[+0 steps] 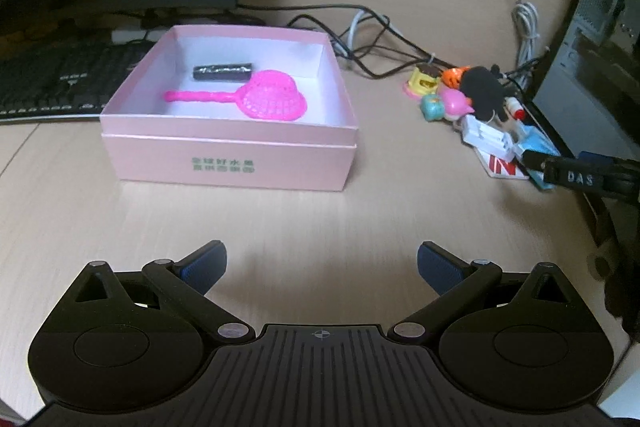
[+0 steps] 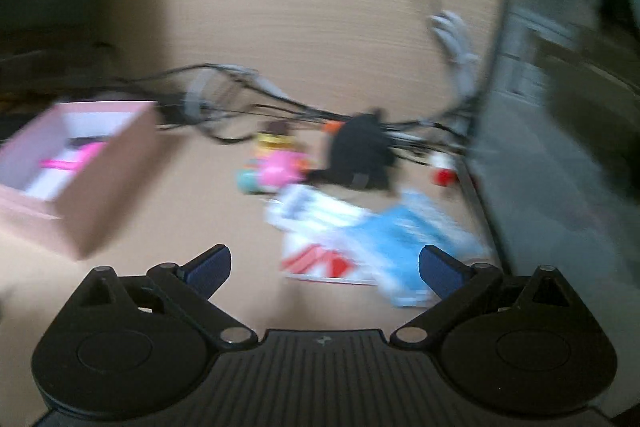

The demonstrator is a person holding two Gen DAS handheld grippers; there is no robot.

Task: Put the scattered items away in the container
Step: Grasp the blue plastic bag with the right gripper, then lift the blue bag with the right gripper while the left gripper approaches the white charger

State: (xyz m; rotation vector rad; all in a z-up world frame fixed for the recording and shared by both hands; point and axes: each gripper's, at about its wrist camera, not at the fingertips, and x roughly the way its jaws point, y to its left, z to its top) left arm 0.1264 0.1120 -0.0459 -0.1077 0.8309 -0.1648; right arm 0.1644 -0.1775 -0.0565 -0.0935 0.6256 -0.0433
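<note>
Left wrist: both grippers (image 1: 322,267) (image 2: 325,267) wide, empty; cables (image 1: 372,39) behind pink box (image 1: 228,163).

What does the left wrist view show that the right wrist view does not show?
Only the left wrist view shows the keyboard, the black cylinder inside the pink box, and the right tongs' tip marked DAS entering near the pile.

Only the right wrist view, which is blurred, shows the right tongs open above the white and blue packets.

Both show the box, the pink strainer in it, the black plush, the cables and the desk.
</note>
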